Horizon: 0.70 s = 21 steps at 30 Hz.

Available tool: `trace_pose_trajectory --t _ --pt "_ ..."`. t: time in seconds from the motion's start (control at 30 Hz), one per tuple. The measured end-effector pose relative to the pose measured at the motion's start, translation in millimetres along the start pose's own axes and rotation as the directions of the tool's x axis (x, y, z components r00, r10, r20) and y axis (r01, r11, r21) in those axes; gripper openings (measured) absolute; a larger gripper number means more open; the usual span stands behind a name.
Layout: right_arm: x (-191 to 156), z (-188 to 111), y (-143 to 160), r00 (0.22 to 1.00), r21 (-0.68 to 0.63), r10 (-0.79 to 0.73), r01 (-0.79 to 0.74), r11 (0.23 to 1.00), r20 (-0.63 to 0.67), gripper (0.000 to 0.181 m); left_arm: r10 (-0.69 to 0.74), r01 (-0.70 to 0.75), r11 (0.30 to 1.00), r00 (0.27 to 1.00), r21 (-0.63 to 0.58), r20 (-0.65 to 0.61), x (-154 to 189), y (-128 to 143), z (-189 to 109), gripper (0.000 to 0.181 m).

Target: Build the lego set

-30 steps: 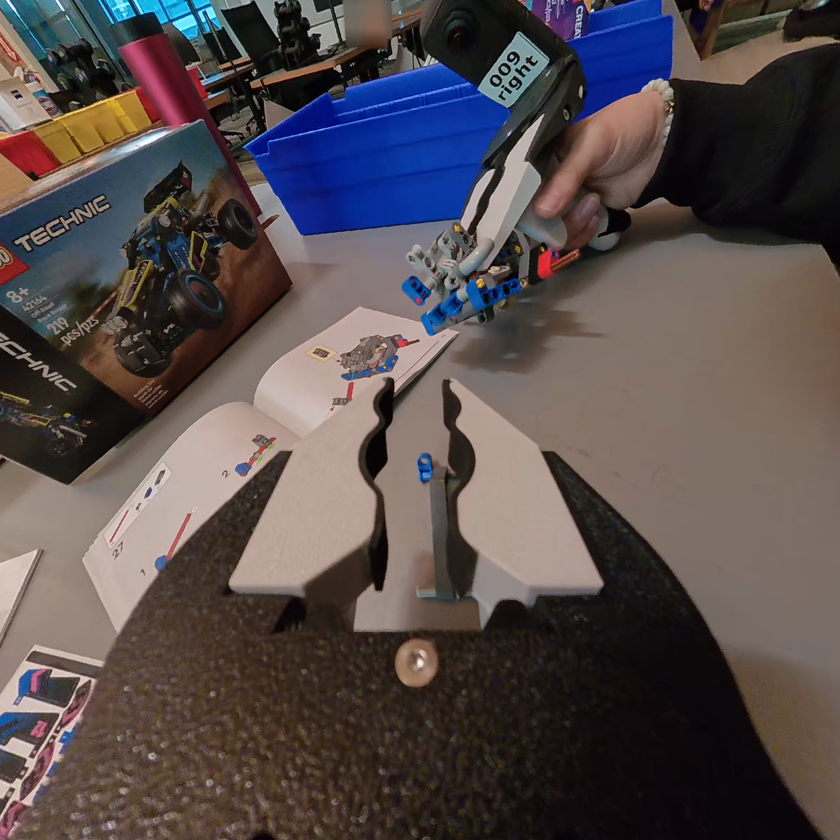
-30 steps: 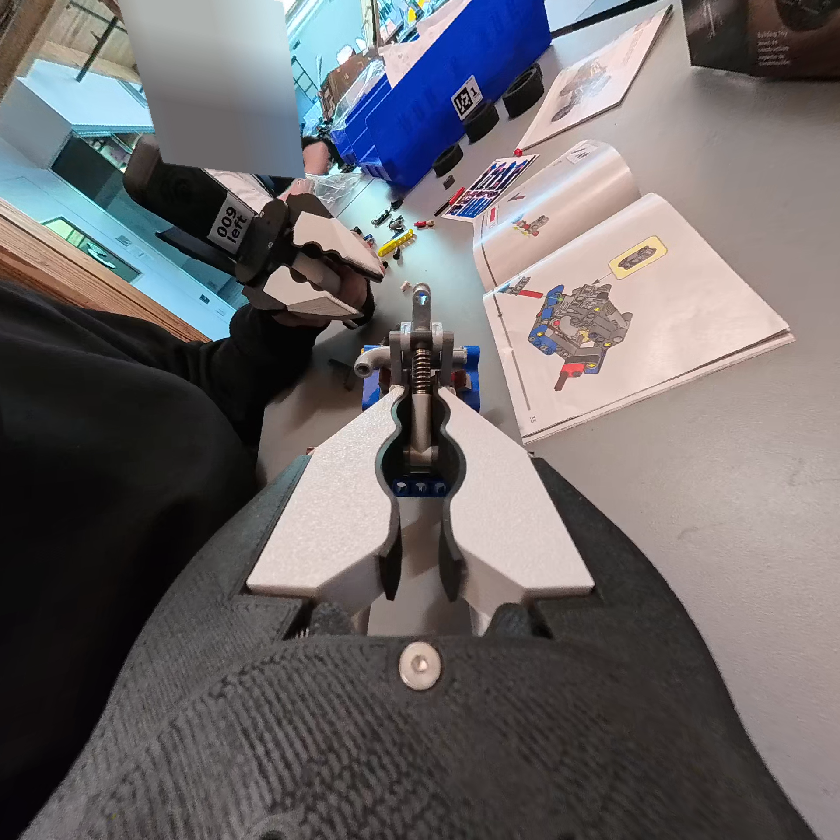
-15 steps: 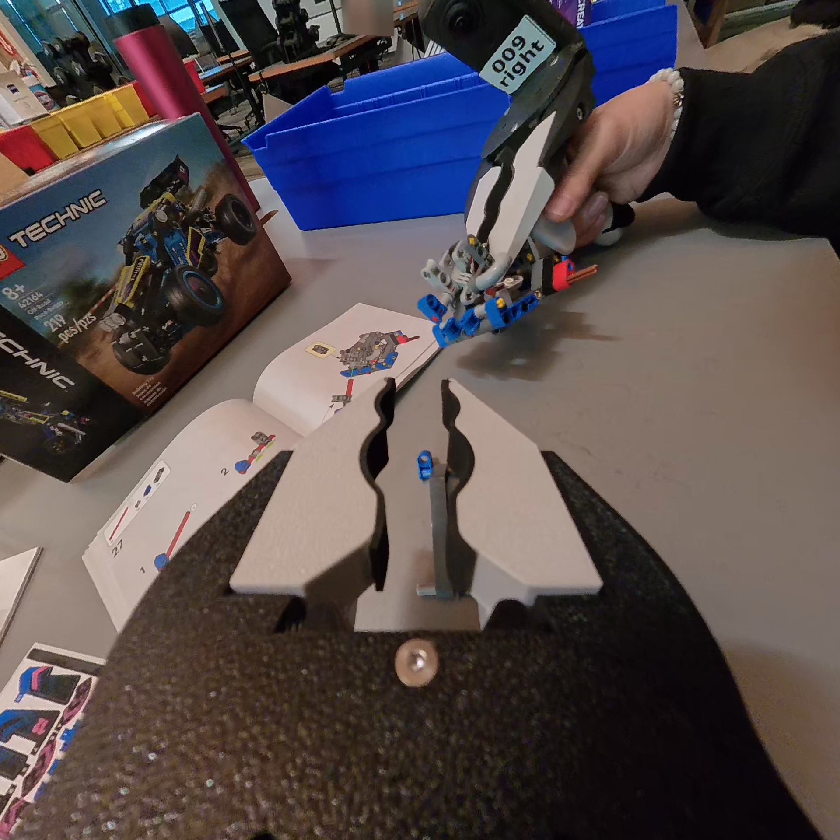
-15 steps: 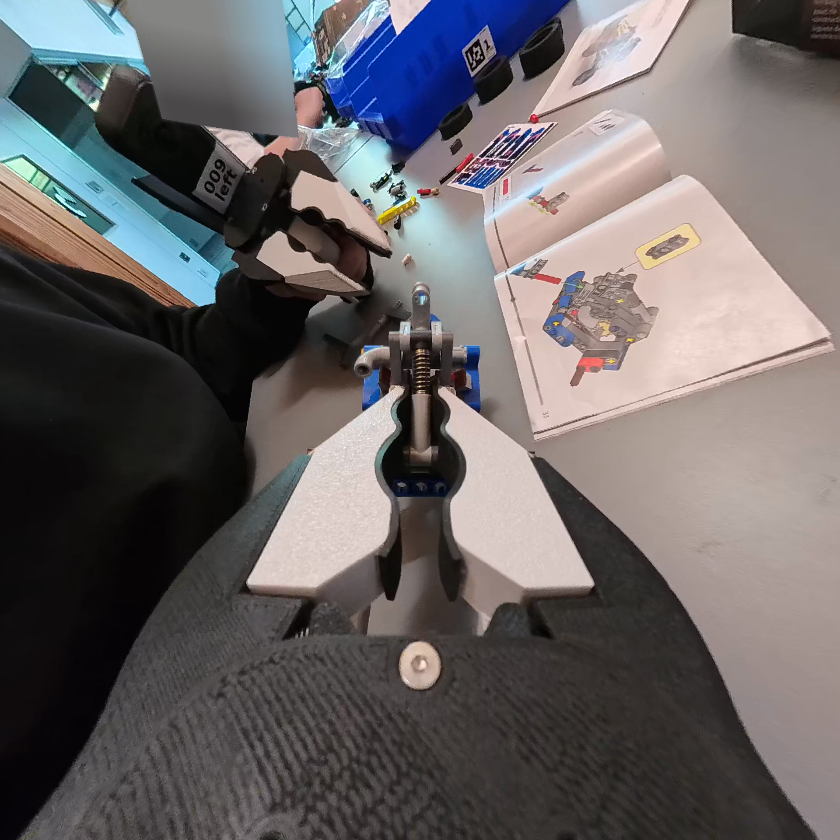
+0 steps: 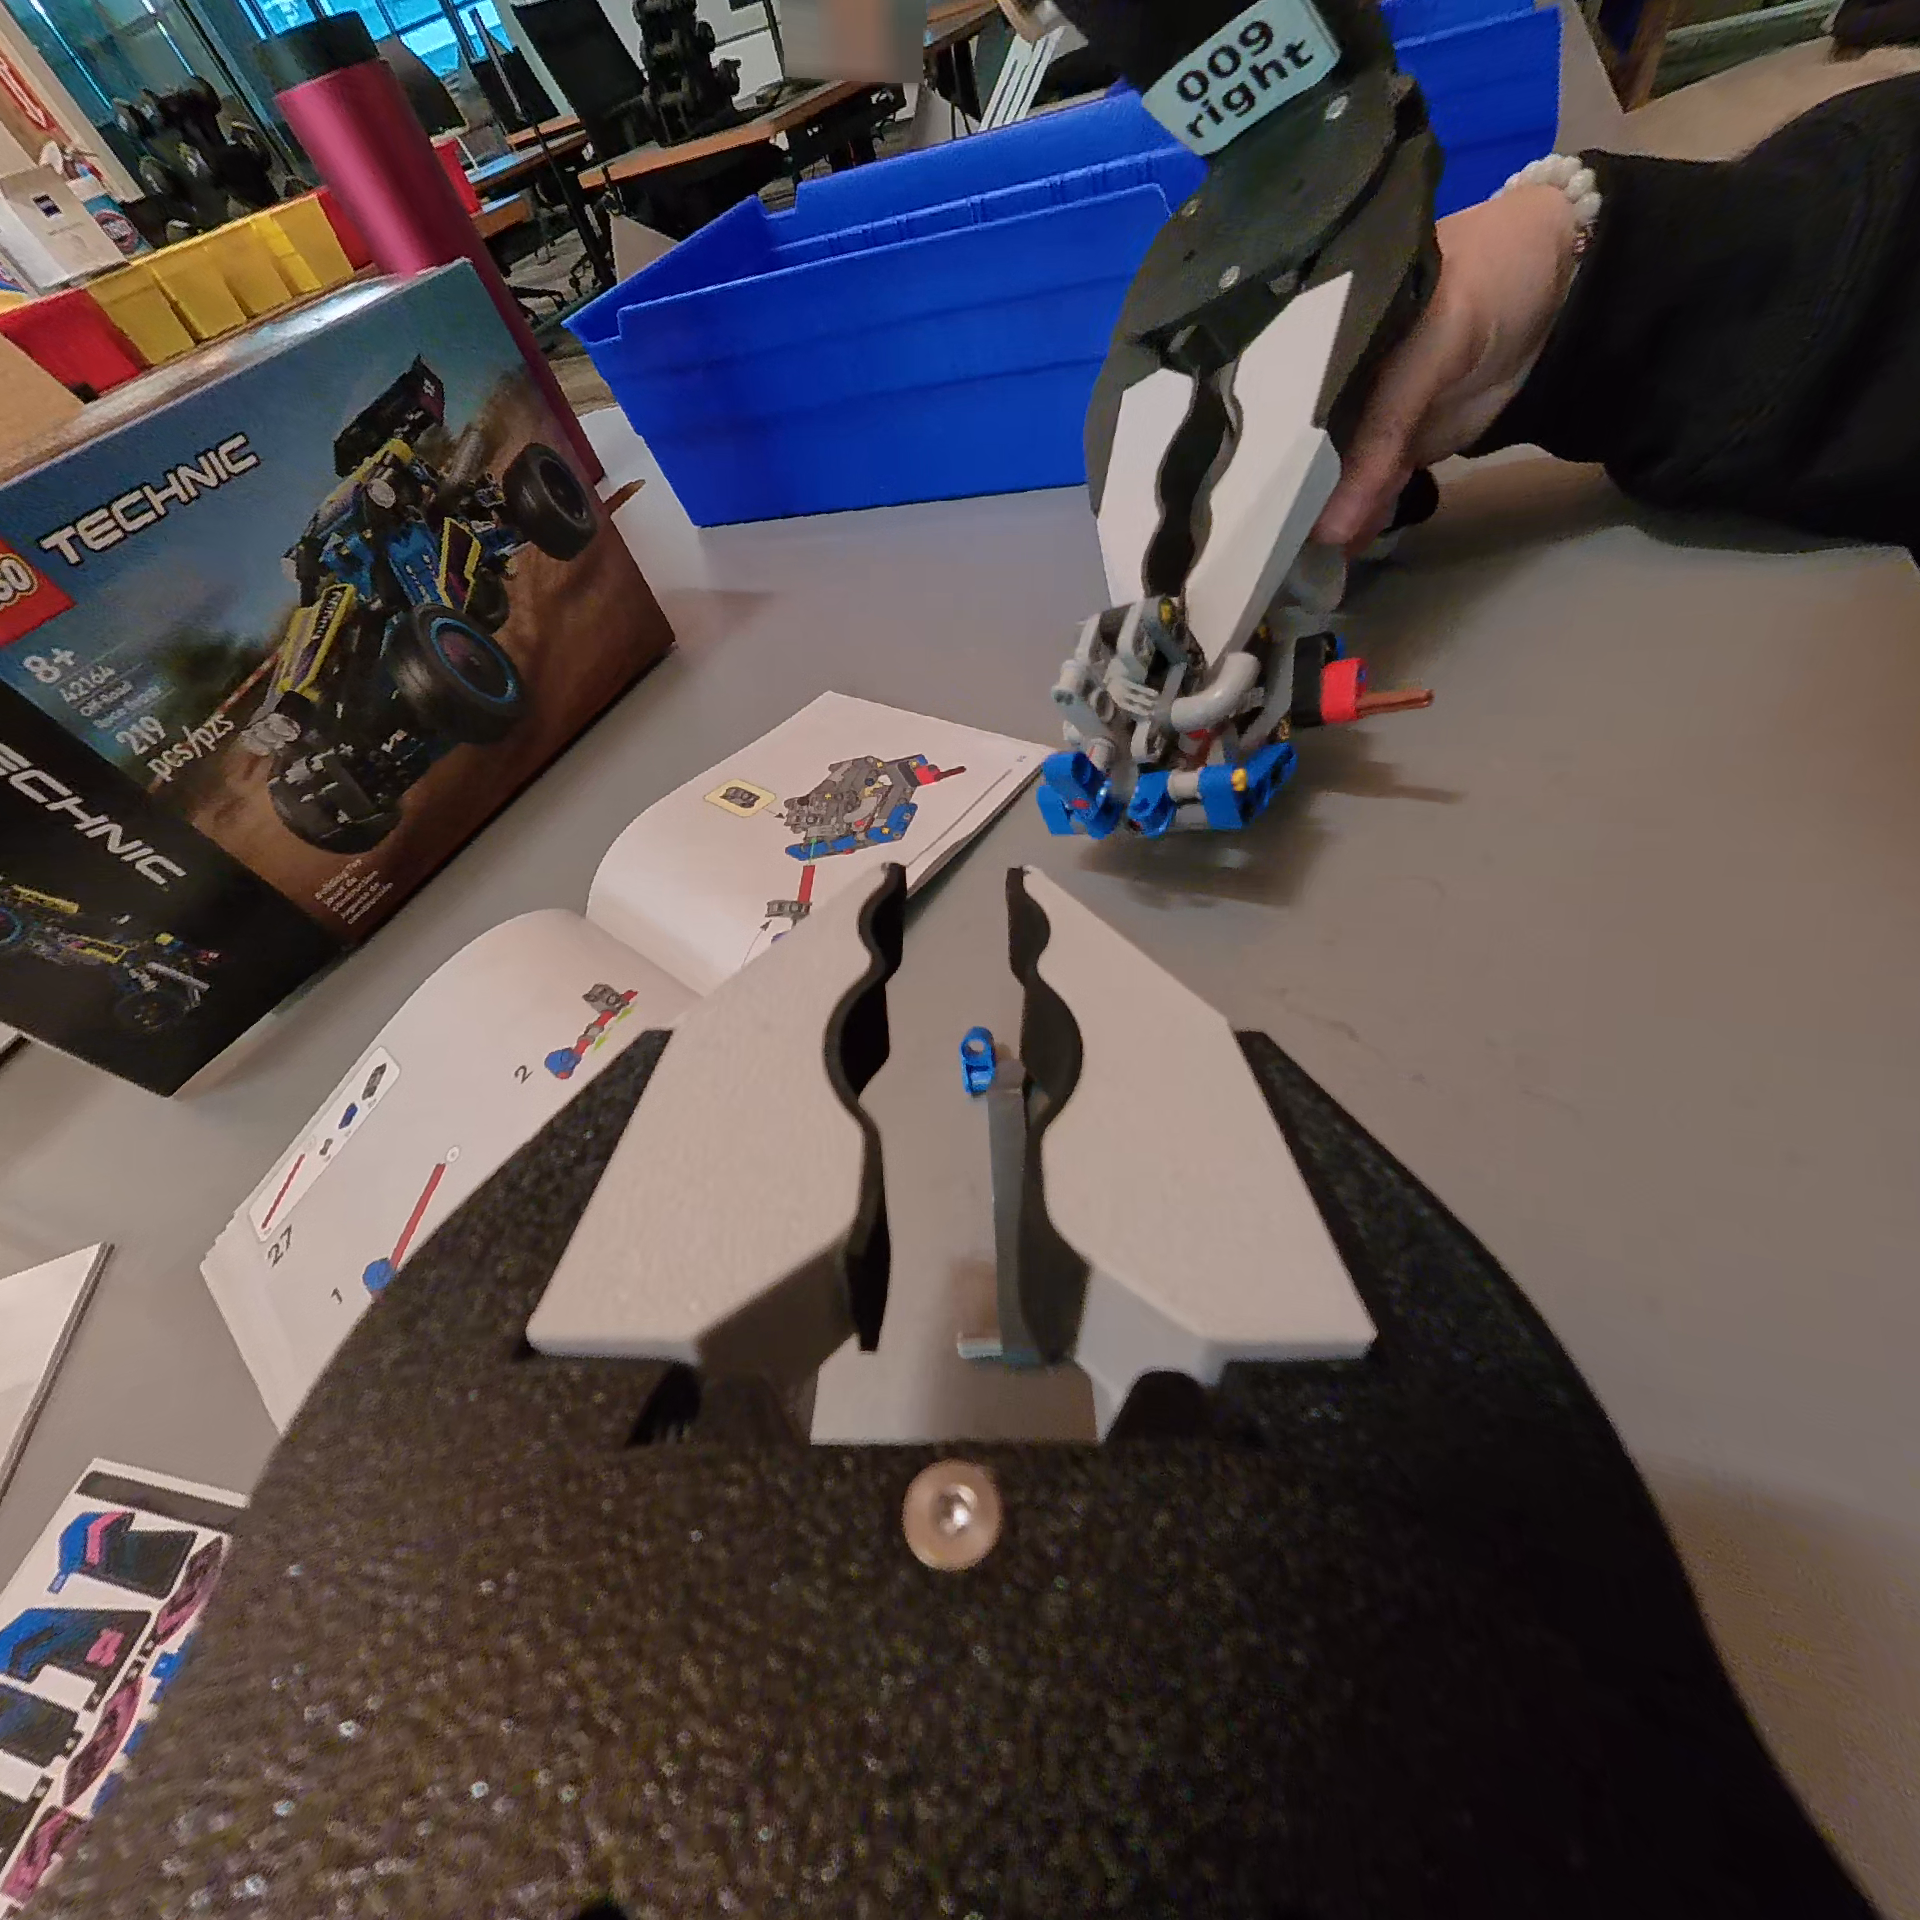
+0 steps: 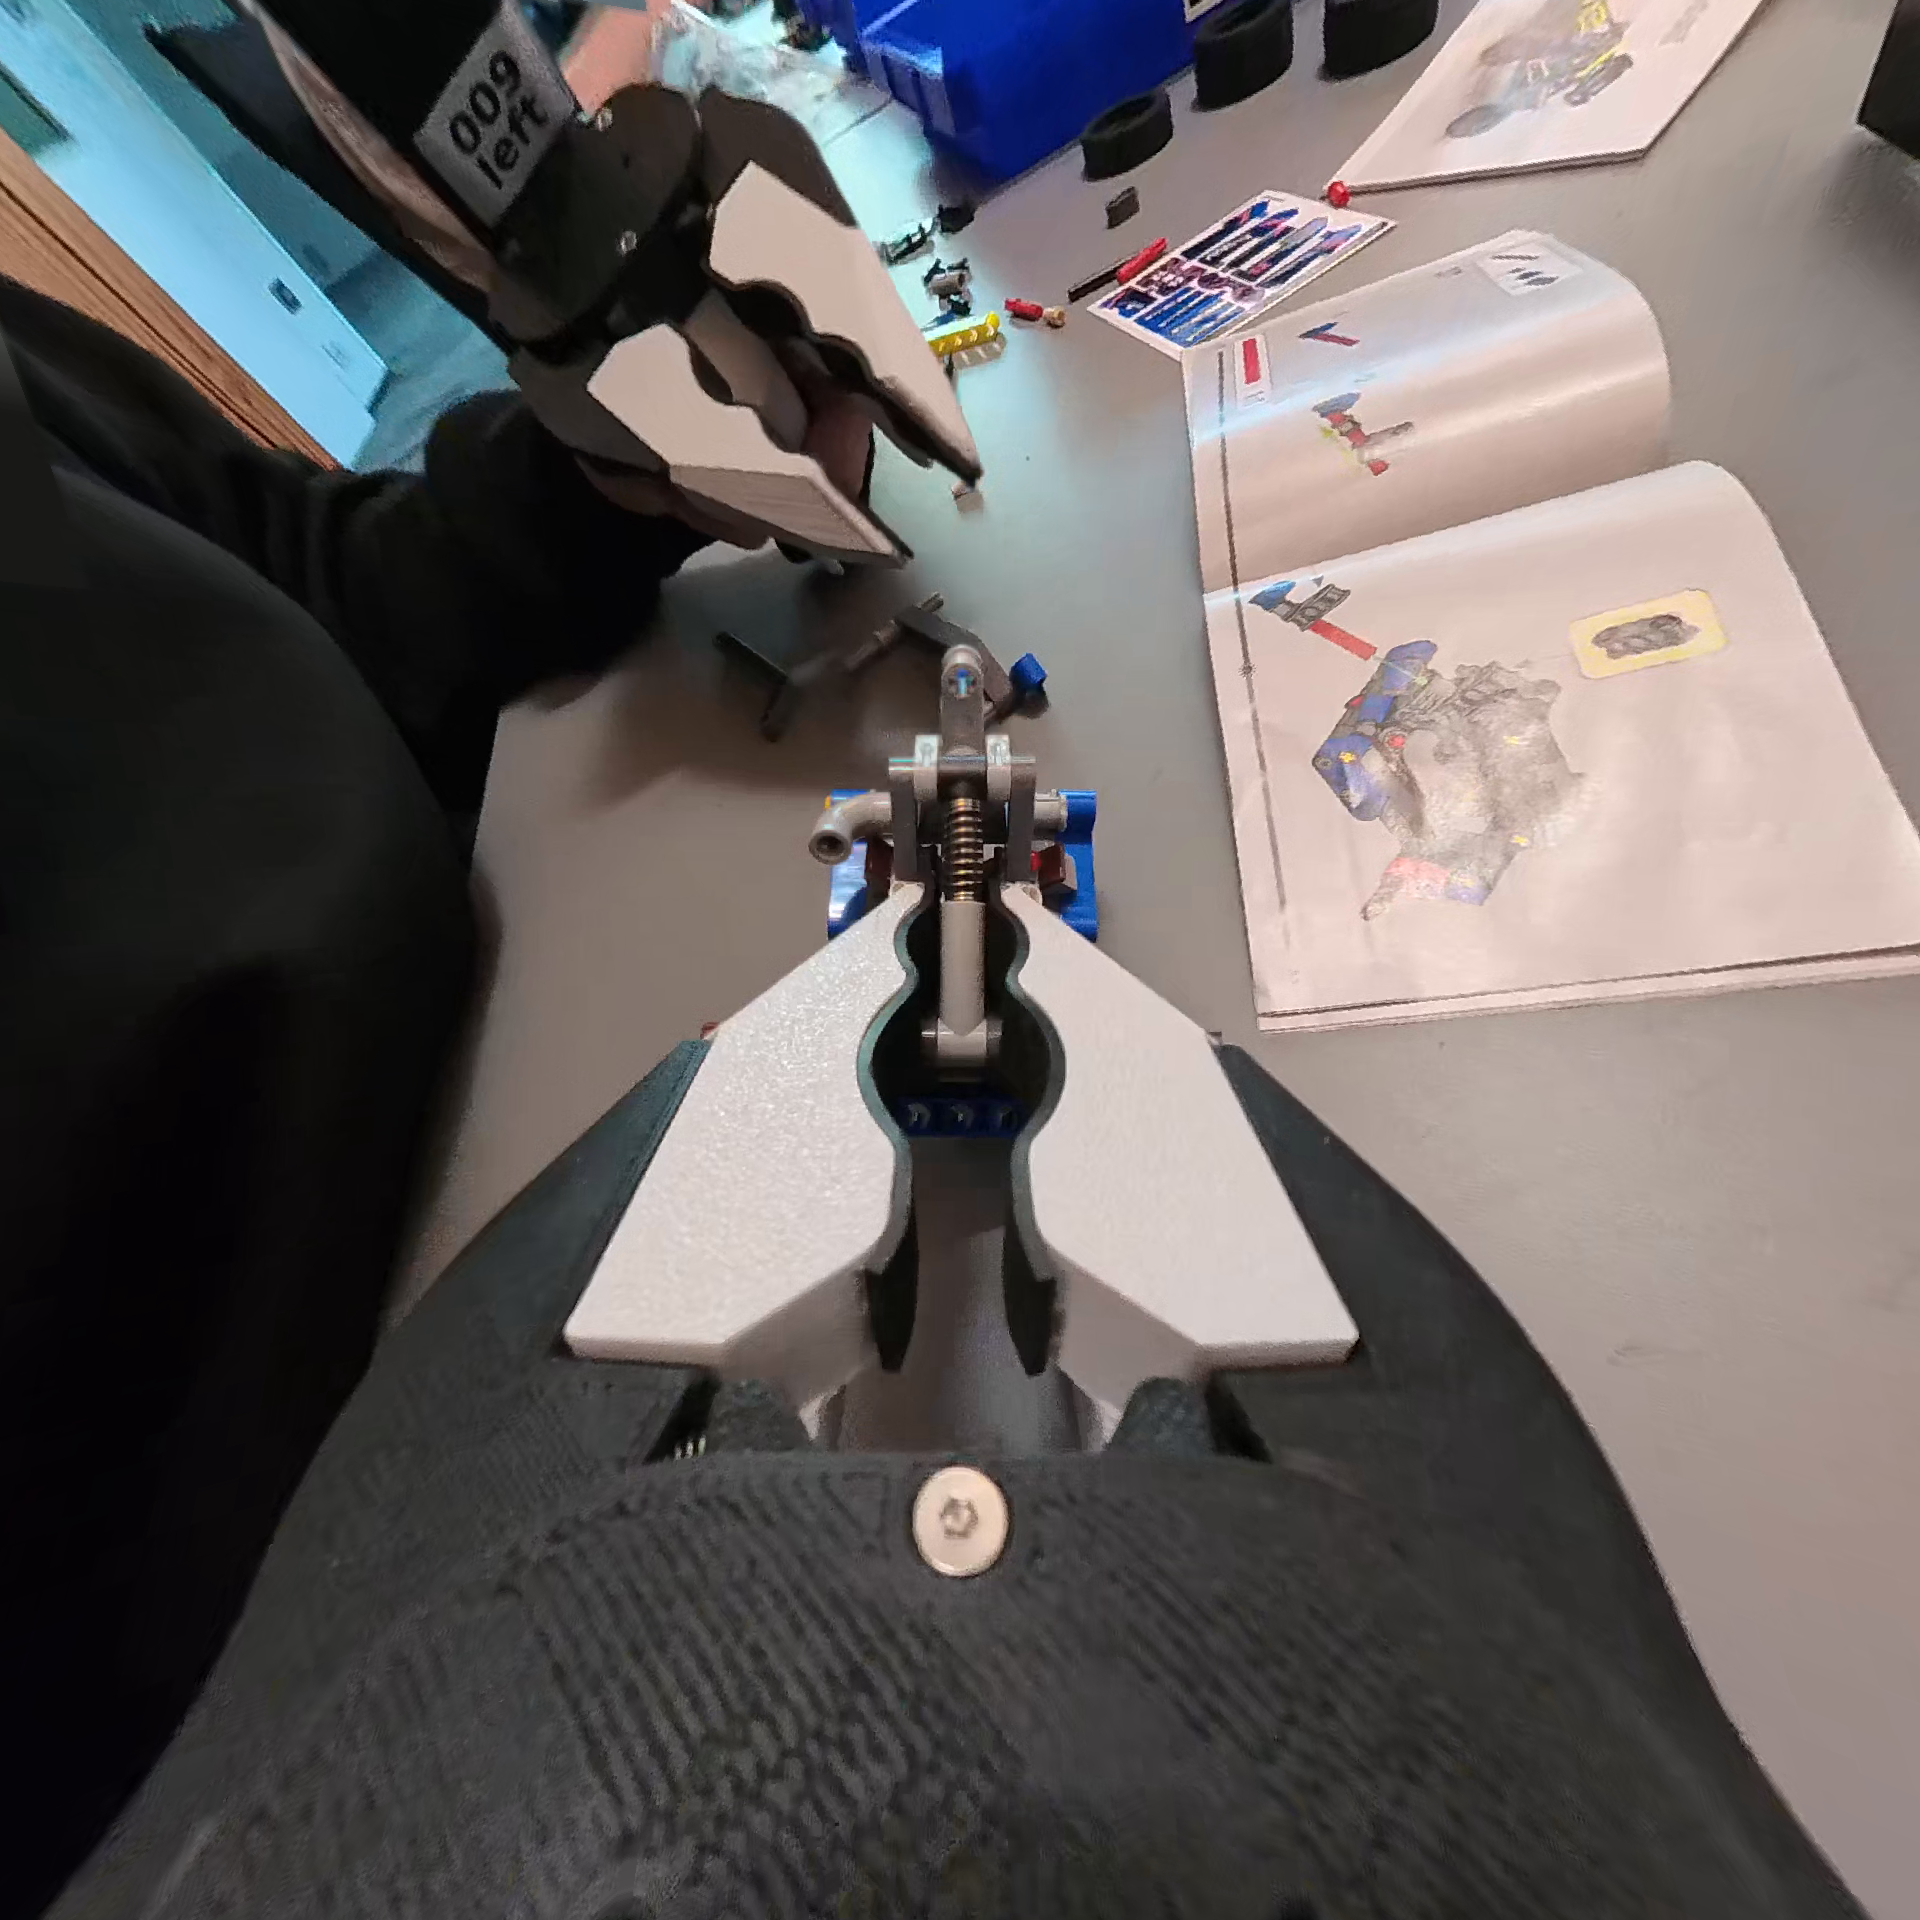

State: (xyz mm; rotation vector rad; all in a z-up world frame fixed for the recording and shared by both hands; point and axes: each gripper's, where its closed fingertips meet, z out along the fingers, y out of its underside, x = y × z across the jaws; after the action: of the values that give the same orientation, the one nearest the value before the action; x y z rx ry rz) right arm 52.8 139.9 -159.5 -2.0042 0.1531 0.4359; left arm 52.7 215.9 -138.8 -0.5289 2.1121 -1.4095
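Note:
My right gripper (image 6: 961,909) is shut on a grey and blue lego assembly (image 6: 961,831) with a spring shock on top. In the left wrist view, the right gripper (image 5: 1195,623) points down and holds the assembly (image 5: 1174,748) at the table surface beside the open instruction booklet (image 5: 727,883). My left gripper (image 5: 954,883) is open and empty and hovers above the table. A dark grey bar with a blue connector (image 5: 982,1070) lies on the table, seen between its fingers. The left gripper (image 6: 935,514) also shows in the right wrist view, above that bar (image 6: 1023,675).
The lego box (image 5: 260,644) stands at the left and blue bins (image 5: 883,343) at the back. A sticker sheet (image 6: 1236,270), small loose parts (image 6: 966,343), black tyres (image 6: 1127,135) and a second booklet (image 6: 1538,94) lie farther along the grey table. One gripper's finger ends stand about 9 cm off the other's.
My right gripper has lowered the assembly to the table and tipped more upright, nearer my left gripper. The left gripper has stayed open and nearly still.

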Motion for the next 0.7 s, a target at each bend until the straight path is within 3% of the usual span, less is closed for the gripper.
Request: trace_pose_trajectory --t 0.17,0.7 --pt "-5.4 4.9 8.3 0.996 -0.065 -0.089 0.089 0.994 0.001 0.005 -0.001 0.001 1.000 1.000 0.000 -0.001 0.1 -0.1 0.3 0.016" --pt "-4.0 6.8 10.8 0.990 -0.089 -0.141 0.138 0.986 -0.020 0.005 0.001 -0.001 1.000 1.000 -0.004 -0.004 1.3 0.3 1.1 0.016"
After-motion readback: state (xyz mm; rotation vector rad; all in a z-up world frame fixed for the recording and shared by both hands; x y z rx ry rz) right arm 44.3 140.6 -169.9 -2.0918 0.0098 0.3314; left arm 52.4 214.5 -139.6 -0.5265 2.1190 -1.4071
